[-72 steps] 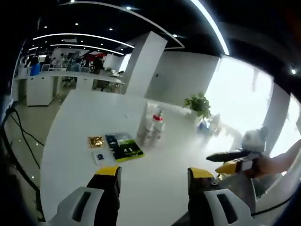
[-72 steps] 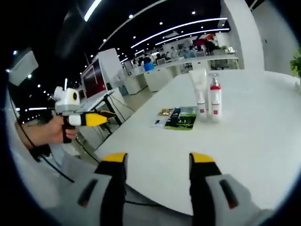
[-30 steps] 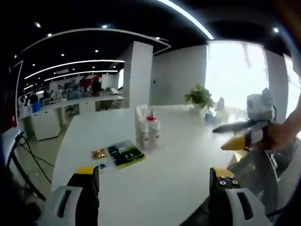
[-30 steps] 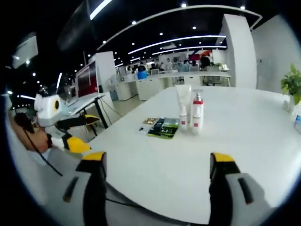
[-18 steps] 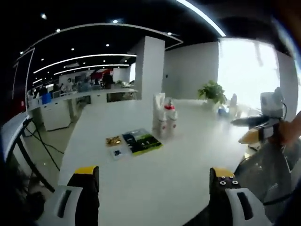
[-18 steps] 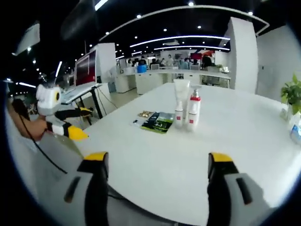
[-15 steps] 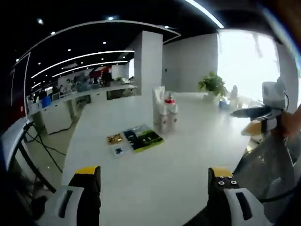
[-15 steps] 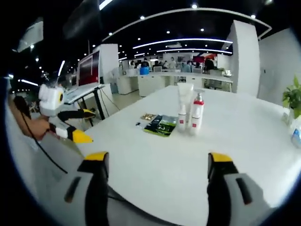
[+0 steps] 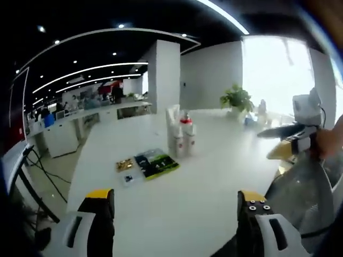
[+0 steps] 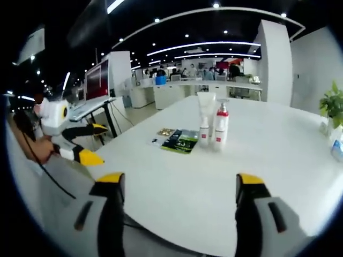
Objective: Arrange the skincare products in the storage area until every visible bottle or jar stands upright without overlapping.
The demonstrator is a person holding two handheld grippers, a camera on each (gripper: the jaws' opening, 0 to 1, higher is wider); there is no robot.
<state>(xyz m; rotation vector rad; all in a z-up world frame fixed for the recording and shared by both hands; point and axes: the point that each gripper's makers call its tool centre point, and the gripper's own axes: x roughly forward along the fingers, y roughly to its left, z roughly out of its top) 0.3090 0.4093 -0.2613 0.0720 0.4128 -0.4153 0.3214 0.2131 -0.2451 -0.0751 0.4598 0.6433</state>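
Both my tongs have stayed spread wide and empty since half a second ago: my left gripper [image 9: 174,206] and right gripper [image 10: 179,187] hover above the white table's [image 10: 278,160] near edge. Farther out lie flat sachets [image 10: 180,141] (print too small to read). Beyond, touching side by side, the tube [image 10: 204,124] and pump bottle [image 10: 220,127] stand upright mid-table.
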